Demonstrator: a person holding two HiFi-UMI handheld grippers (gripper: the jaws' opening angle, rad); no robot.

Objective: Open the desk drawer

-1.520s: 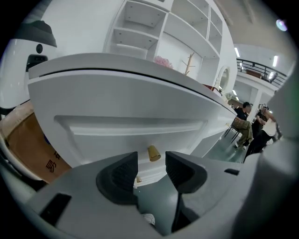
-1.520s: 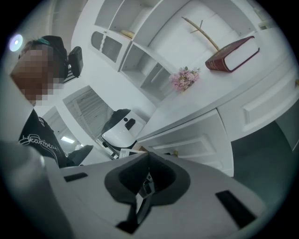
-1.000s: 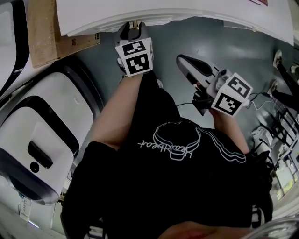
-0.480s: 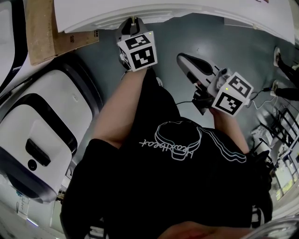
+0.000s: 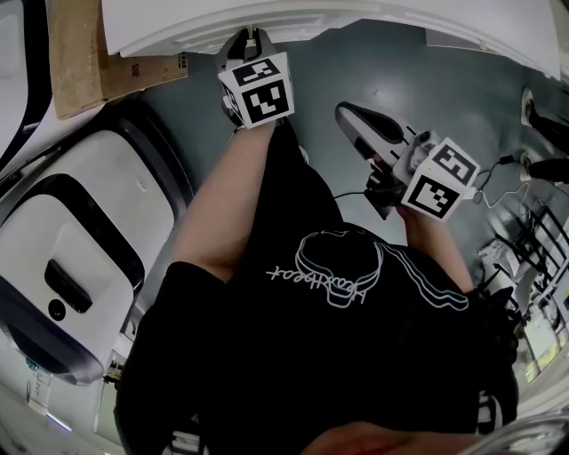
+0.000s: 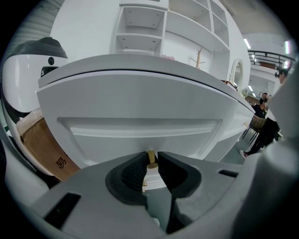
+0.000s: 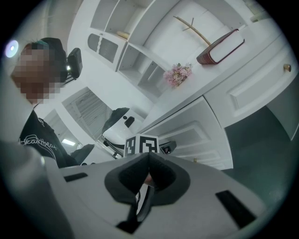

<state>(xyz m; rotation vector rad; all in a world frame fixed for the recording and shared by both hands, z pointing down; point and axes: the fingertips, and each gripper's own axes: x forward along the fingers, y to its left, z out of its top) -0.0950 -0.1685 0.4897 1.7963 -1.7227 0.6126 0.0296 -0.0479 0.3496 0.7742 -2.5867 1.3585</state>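
Observation:
The white desk drawer front (image 6: 140,126) fills the left gripper view, with a recessed panel and a small brass knob (image 6: 151,156) at its lower middle. My left gripper (image 6: 151,161) is shut on that knob, the dark pads pressing on both sides. In the head view the left gripper (image 5: 247,40) reaches up to the desk's white edge (image 5: 293,22), with its marker cube just below. My right gripper (image 5: 347,114) hangs over the grey floor to the right, away from the desk. Its jaws (image 7: 148,157) are shut and hold nothing.
A cardboard box (image 5: 76,53) leans beside the desk on the left. A large white and black machine (image 5: 71,258) stands at lower left. A second drawer with a knob (image 7: 286,68), a flower bunch (image 7: 176,73) and shelves lie farther along. Cables (image 5: 498,182) lie on the floor at right.
My left gripper's jaws have closed in on the knob at the desk edge, and its marker cube has shifted slightly. The right gripper has stayed where it was.

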